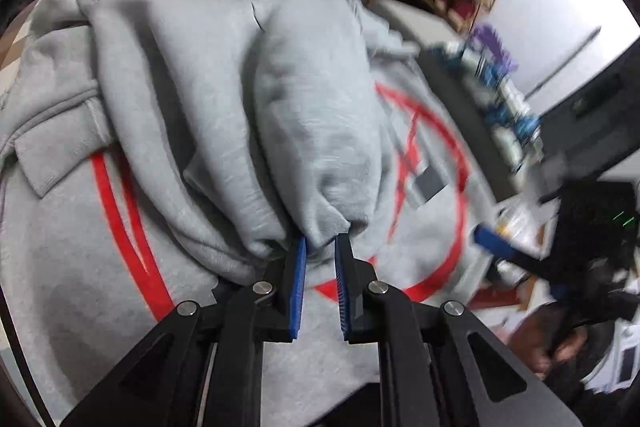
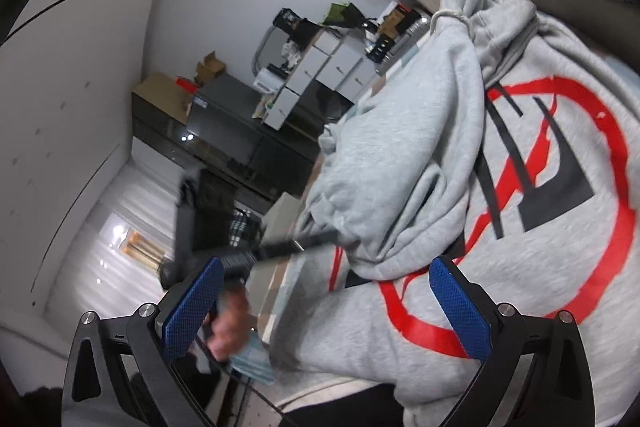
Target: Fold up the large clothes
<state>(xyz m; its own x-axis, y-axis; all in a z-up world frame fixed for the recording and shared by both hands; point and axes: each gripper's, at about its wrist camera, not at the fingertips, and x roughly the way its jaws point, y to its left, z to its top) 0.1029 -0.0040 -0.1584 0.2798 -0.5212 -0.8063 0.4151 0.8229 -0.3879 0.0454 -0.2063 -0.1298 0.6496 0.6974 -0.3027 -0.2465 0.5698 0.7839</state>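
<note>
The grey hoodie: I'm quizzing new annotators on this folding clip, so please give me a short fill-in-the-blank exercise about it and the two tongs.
1. The printed ring on the grey hoodie is ____.
2. The left tongs are shut on a bunched ____ of the hoodie.
3. The right tongs are ____, with nothing between their pads.

Missing words: red; fold; open

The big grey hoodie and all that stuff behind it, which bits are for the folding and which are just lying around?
For the folding:
- grey fleece hoodie with red circle print
- left tongs, pinching its sleeve
- right tongs, open

Just lying about:
- white drawer unit
- brown cardboard box
</note>
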